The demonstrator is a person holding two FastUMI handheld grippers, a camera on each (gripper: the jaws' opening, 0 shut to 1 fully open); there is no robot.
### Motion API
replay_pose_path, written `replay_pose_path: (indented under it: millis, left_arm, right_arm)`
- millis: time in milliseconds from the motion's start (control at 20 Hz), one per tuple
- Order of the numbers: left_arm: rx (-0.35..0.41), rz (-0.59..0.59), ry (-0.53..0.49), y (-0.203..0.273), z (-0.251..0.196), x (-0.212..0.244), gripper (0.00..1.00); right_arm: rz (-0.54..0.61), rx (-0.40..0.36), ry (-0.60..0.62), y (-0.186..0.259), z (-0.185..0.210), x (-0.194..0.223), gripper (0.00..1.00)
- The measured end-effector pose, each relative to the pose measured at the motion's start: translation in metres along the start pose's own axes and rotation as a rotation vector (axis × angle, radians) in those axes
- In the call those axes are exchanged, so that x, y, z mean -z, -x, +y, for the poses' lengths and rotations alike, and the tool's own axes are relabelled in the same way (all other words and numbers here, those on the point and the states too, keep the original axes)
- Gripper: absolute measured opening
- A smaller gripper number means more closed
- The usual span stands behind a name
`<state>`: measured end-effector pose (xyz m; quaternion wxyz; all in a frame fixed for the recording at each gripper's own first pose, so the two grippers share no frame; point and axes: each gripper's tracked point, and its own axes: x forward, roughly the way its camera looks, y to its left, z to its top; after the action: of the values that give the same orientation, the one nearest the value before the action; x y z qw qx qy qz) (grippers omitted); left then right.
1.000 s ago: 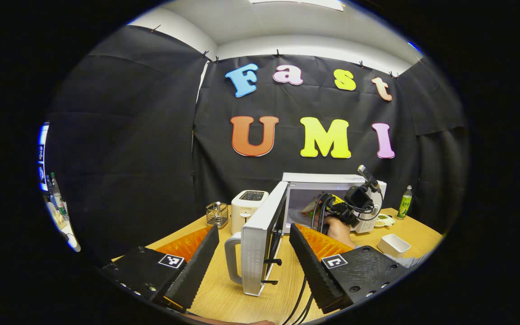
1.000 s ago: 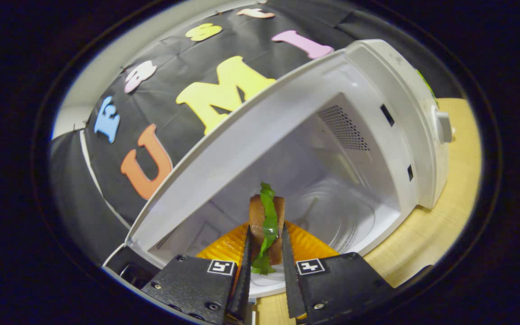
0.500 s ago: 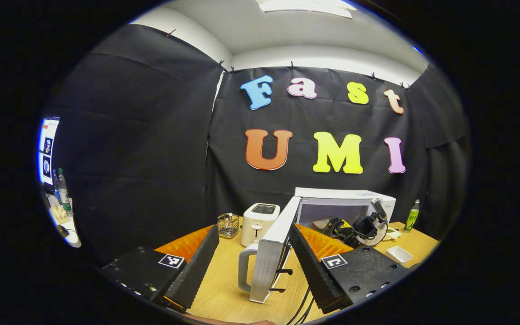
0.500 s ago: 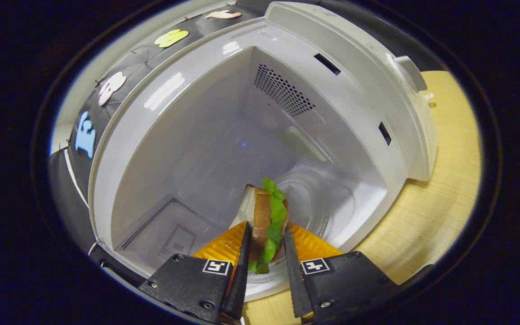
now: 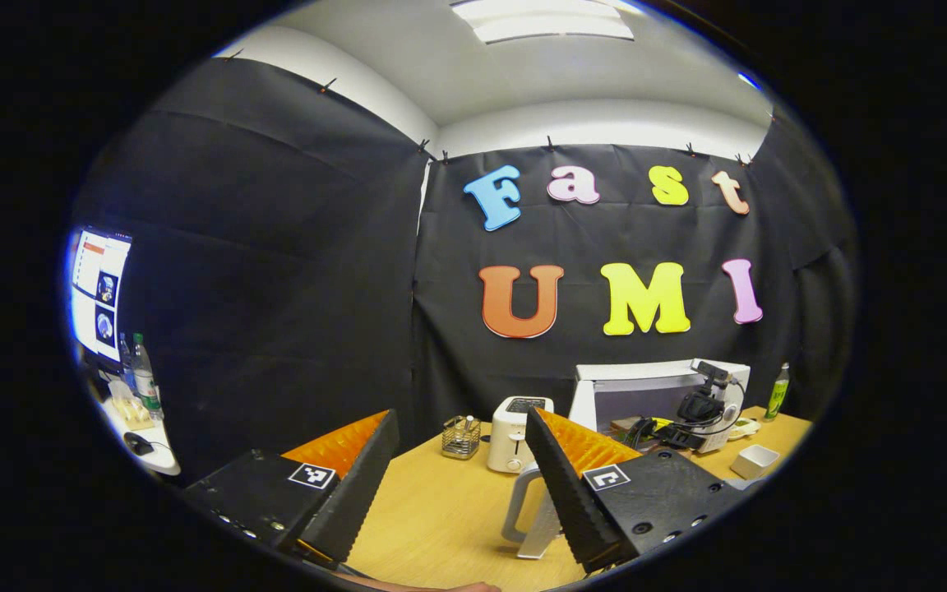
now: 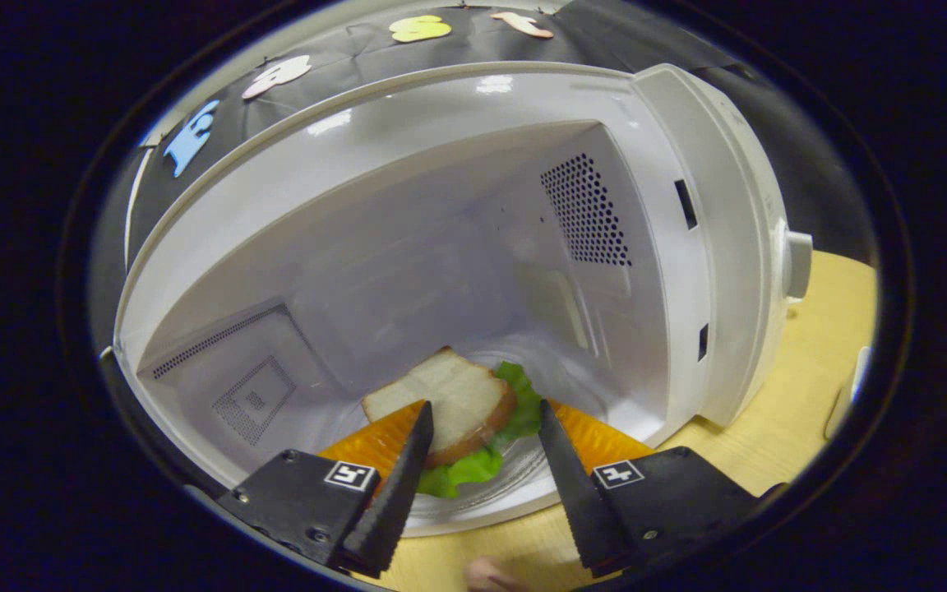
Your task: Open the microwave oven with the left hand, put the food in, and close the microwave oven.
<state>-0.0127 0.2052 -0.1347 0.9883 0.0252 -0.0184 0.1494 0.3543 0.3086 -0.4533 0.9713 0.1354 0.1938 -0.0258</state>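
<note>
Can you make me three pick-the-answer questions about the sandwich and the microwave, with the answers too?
1. Where is the sandwich?
A. on the table
B. inside the microwave
C. on the toaster

2. What colour is the toaster?
A. white
B. red
C. blue

3. How is the right gripper?
A. shut on the sandwich
B. shut on the door handle
C. open

Answers:
1 B, it lies flat on the microwave's floor.
2 A, it stands white on the table beside the wire basket.
3 C, its fingers stand apart on either side of the sandwich, and the bread lies flat between them.
</note>
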Motion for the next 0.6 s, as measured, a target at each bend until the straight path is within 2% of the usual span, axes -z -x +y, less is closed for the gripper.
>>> replay_pose_path:
  millis: [50, 100, 150, 200, 250, 300, 350, 400, 450, 500, 600]
  left_arm:
    - [-0.005, 0.009, -0.007, 0.001, 0.003, 0.001, 0.93]
    - [-0.001, 0.011, -0.008, 0.002, 0.004, 0.0, 0.93]
    - [0.006, 0.016, -0.005, 0.002, 0.004, 0.001, 0.93]
    - [0.018, 0.027, -0.003, 0.0, 0.004, 0.003, 0.93]
    - [0.022, 0.039, -0.004, -0.001, 0.006, 0.007, 0.8]
    - [0.028, 0.053, -0.006, -0.005, 0.007, 0.011, 0.93]
    - [0.035, 0.068, -0.012, -0.007, 0.006, 0.016, 0.87]
    - [0.041, 0.073, -0.018, -0.011, 0.007, 0.019, 0.8]
    - [0.048, 0.081, -0.023, -0.014, 0.006, 0.023, 0.8]
    - [0.057, 0.087, -0.022, -0.017, 0.005, 0.025, 0.91]
    - [0.057, 0.092, -0.001, -0.025, 0.005, 0.029, 0.79]
  right_arm:
    - [0.009, -0.014, 0.017, 0.005, 0.002, 0.0, 0.77]
    - [0.023, -0.027, 0.043, 0.012, 0.001, 0.001, 0.85]
    - [0.029, -0.054, 0.079, 0.021, 0.003, -0.001, 0.88]
    - [0.025, -0.077, 0.12, 0.033, 0.003, -0.005, 0.82]
    - [0.012, -0.091, 0.166, 0.046, 0.001, -0.013, 0.89]
    - [-0.002, -0.108, 0.206, 0.063, -0.001, -0.021, 0.89]
    - [-0.022, -0.145, 0.242, 0.082, 0.003, -0.031, 0.89]
    - [-0.043, -0.188, 0.271, 0.103, 0.007, -0.042, 0.83]
    - [-0.071, -0.241, 0.315, 0.126, 0.014, -0.057, 0.84]
    - [-0.106, -0.273, 0.344, 0.147, 0.016, -0.072, 0.89]
    - [-0.173, -0.318, 0.377, 0.19, 0.015, -0.102, 0.99]
